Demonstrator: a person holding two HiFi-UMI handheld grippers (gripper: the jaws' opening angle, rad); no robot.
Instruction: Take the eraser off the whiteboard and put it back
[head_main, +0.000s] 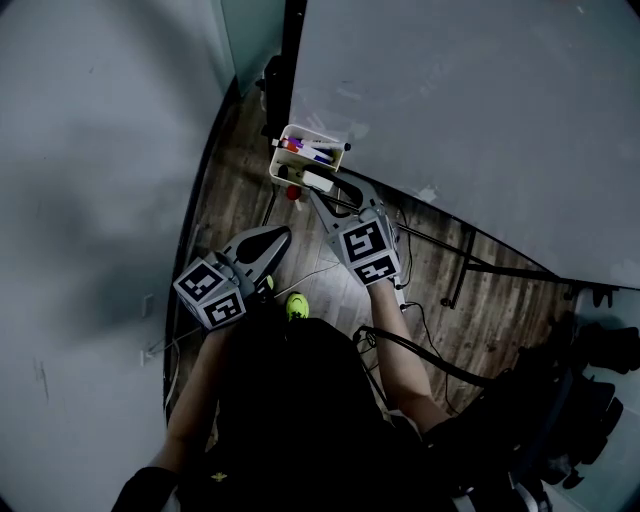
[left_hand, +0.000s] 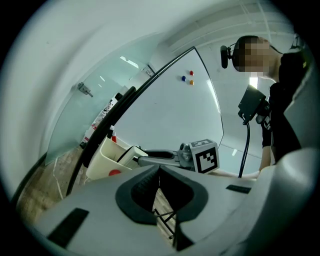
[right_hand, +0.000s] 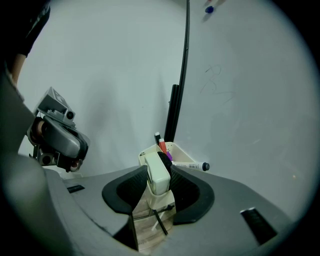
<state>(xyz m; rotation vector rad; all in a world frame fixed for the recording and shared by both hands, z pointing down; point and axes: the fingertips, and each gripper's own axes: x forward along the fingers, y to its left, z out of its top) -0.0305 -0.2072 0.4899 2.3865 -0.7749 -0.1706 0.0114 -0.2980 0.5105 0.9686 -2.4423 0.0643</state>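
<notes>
Black ribbed pads (right_hand: 131, 189) of the right gripper (head_main: 320, 194) are pressed on the two sides of the eraser (right_hand: 156, 176), a cream block with a dark felt face. It stands upright between them and does not look loose. Just behind it is the cream holder (right_hand: 179, 149) at the lower corner of the whiteboard (right_hand: 240, 100), with some markers (right_hand: 192, 165) standing in it and lying on it. The eraser is at the near end of this holder, but I cannot tell if its bottom rests inside or is already a little above the rim. The left gripper (left_hand: 159, 168) has its jaws together with nothing between them. It hangs lower and well apart from the holder, with no part in the work. By my judgement the step in hand is the taking: the grip is made and the eraser is not yet away from its place. The next move calls for a straight pull up and back, without catching the markers or dragging the holder. After that the eraser must return to the same end before the jaws let go.
</notes>
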